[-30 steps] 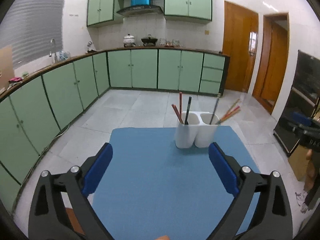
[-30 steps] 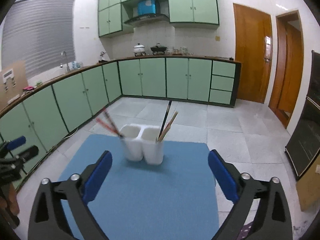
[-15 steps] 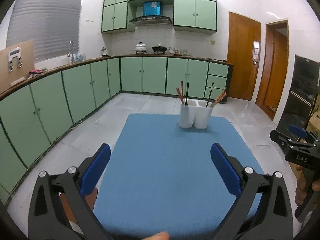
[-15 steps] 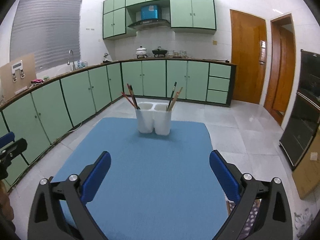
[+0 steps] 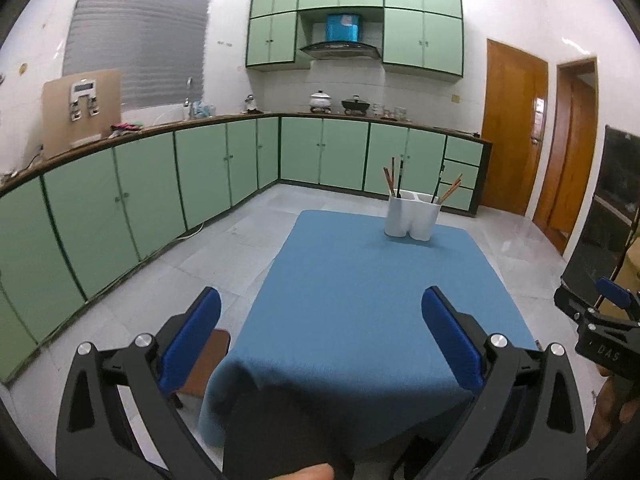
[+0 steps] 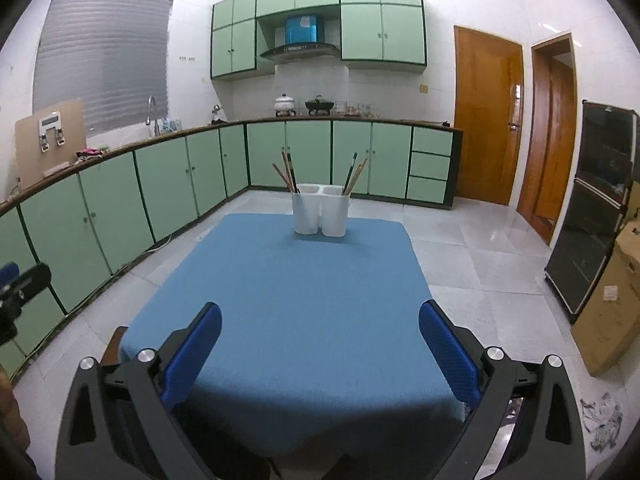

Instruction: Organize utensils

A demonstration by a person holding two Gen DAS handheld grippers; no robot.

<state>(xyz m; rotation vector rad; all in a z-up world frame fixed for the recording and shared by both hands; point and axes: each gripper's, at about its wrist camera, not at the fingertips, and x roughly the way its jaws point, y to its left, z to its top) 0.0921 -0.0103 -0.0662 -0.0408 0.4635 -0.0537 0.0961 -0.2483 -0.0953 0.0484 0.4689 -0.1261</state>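
A white two-compartment holder [image 5: 413, 217] stands at the far end of the blue-covered table [image 5: 360, 300]; it also shows in the right wrist view [image 6: 320, 211]. Chopsticks [image 6: 286, 172] stand in its left cup and more chopsticks [image 6: 354, 174] in its right cup. My left gripper [image 5: 320, 312] is open and empty, back at the table's near edge. My right gripper [image 6: 320, 324] is open and empty, also at the near edge, far from the holder.
Green cabinets [image 6: 140, 192] line the left and back walls. A wooden stool [image 5: 204, 360] sits at the table's near left corner. A dark cabinet [image 6: 596, 216] and a cardboard box [image 6: 612, 300] stand right. The other gripper [image 5: 600, 332] shows at the right edge.
Both grippers have drawn back from the holder toward the table's near edge and risen; the holder now looks smaller and farther. Both stayed open and empty.
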